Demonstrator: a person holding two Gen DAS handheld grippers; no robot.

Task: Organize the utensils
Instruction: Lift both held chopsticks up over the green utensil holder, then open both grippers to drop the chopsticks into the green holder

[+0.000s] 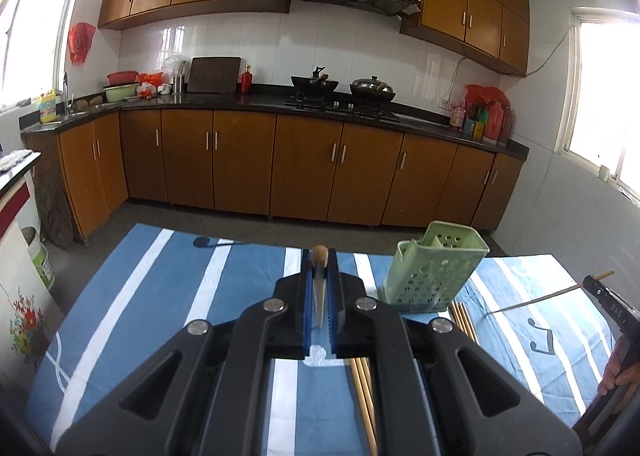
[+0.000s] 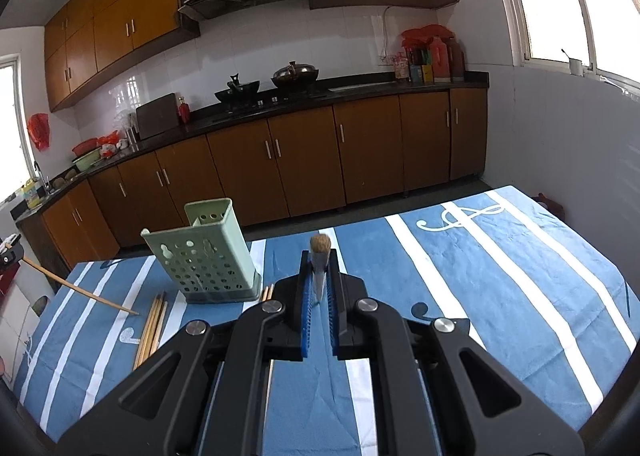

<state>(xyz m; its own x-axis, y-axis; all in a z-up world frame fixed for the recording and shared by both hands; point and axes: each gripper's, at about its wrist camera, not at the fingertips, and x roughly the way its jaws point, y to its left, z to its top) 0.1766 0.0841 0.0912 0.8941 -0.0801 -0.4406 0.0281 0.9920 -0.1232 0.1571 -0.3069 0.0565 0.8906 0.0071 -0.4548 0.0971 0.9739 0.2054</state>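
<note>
A pale green perforated utensil holder stands on the blue striped tablecloth; it also shows in the right wrist view. My left gripper is shut on a single wooden chopstick, seen end-on. My right gripper is shut on another chopstick. Each gripper's chopstick shows as a long slanted stick in the other view, at the right edge and at the left. Several loose chopsticks lie flat beside the holder's base, also seen under the left gripper.
A dark spoon lies at the table's far edge. Beyond the table run brown kitchen cabinets and a black counter with pans. The cloth to the right of the right gripper carries only printed music notes.
</note>
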